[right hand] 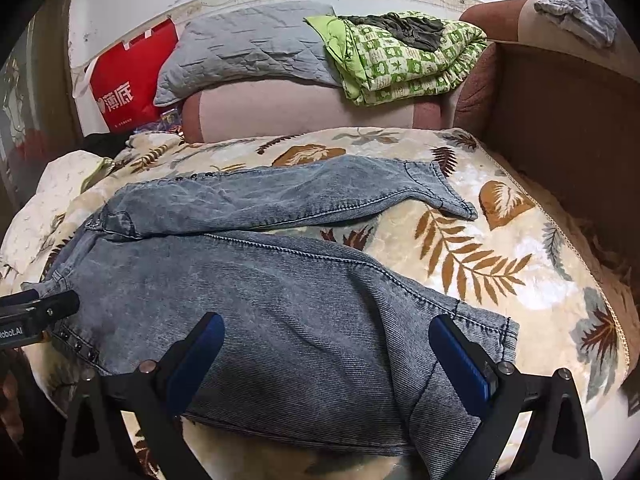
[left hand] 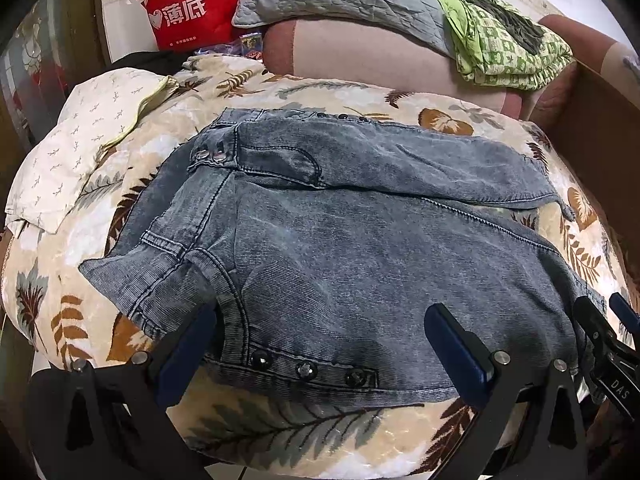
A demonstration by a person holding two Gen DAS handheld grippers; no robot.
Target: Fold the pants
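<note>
**Washed-grey denim pants spread on a leaf-print blanket**

The pants (left hand: 352, 248) are faded blue-grey denim with a fine ribbed weave and darker stitched seams. They lie flat on a cream blanket (left hand: 280, 432) printed with brown and grey leaves, waist toward the left and both legs running to the right, parted in a narrow V. The far leg (right hand: 280, 196) ends in a stitched hem; the near leg (right hand: 320, 320) is wider and lies smooth. Rows of dark studs (left hand: 306, 369) line the near side seam by the waist, and another row shows on the far edge.

The left hand-held gripper (left hand: 320, 344) sits over the near waist area, jaws spread wide with denim between them but nothing clamped. The right hand-held gripper (right hand: 326, 356) sits over the near leg by its hem, likewise wide open.

Behind the blanket are a grey quilted pillow (right hand: 248, 52), a green patterned quilt (right hand: 404, 60) and a red bag (right hand: 128, 80).
</note>
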